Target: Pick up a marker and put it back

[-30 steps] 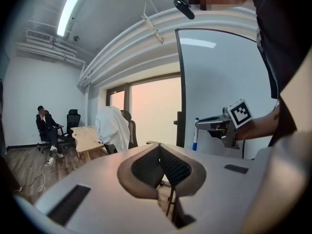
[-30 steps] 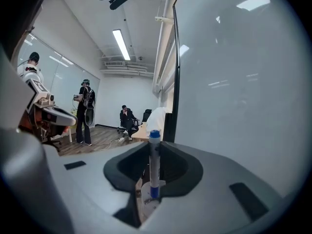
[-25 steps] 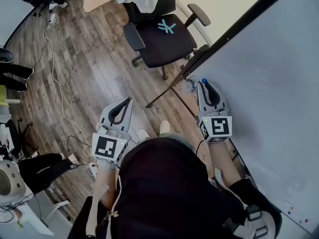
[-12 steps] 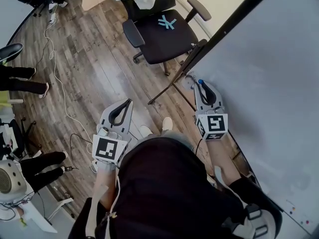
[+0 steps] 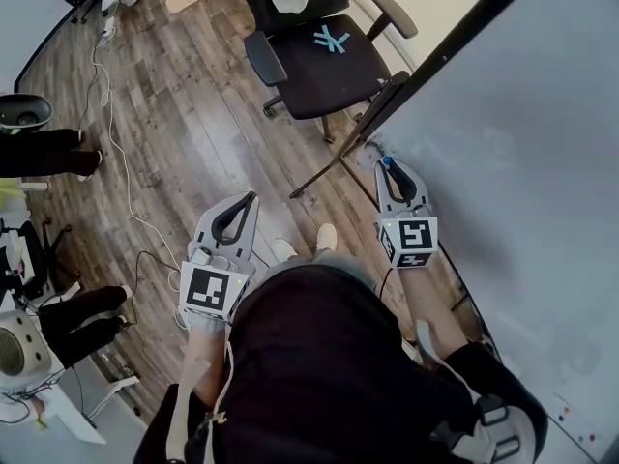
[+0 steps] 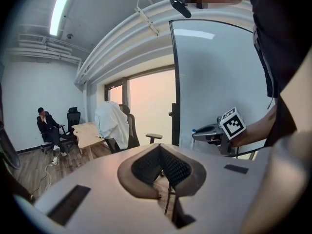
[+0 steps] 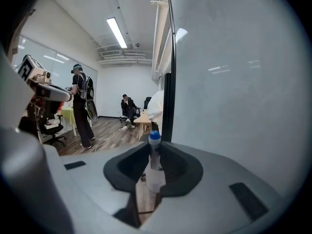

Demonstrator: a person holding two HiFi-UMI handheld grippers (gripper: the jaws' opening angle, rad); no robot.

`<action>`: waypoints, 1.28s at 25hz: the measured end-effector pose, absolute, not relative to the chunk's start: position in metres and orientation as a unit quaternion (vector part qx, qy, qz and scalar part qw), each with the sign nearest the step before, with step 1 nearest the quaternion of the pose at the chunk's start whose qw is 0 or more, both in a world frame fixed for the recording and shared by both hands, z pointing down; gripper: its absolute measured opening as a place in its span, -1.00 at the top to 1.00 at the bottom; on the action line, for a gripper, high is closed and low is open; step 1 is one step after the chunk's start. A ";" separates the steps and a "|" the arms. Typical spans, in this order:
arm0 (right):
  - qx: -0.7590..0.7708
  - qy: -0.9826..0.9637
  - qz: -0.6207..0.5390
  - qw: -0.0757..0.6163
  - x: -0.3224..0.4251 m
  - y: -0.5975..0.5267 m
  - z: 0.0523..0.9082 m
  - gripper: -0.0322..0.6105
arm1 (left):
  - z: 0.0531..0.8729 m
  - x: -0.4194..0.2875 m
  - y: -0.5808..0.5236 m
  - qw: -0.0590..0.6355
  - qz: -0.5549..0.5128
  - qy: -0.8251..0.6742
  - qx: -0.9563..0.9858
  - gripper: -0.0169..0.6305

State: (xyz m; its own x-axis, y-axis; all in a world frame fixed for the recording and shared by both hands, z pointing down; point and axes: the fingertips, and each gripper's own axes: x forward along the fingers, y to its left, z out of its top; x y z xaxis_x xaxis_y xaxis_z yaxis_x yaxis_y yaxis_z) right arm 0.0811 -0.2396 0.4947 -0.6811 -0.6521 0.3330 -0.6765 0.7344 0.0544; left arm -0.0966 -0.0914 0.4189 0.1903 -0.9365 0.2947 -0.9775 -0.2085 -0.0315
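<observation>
Beside the whiteboard point(image 5: 522, 162), right tongs point(image 7: 154, 177) clench a blue-capped marker point(image 7: 154, 152); left tongs point(image 6: 162, 194) clenched, empty.

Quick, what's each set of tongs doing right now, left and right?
Left tongs: closed, nothing between them.
Right tongs: closed on the blue-capped marker.
</observation>
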 end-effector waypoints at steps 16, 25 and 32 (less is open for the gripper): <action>0.361 -0.917 0.038 0.168 0.076 -0.239 0.499 0.65 | 0.419 -0.099 -0.086 0.078 0.124 -0.628 0.764 0.92; 0.362 -0.919 0.033 0.152 0.078 -0.234 0.481 0.65 | 0.417 -0.095 -0.090 0.068 0.124 -0.622 0.771 0.92; 0.370 -0.919 0.023 0.132 0.084 -0.228 0.453 0.65 | 0.414 -0.083 -0.097 0.071 0.112 -0.605 0.785 0.92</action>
State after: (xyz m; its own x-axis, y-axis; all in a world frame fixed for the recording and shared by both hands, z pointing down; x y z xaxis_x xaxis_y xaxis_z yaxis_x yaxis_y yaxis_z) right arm 0.0840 -0.2281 0.4534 -0.6919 -0.6737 0.2598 -0.6857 0.7257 0.0559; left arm -0.0834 -0.0974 0.4136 0.2424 -0.9340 0.2624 -0.9660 -0.2574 -0.0241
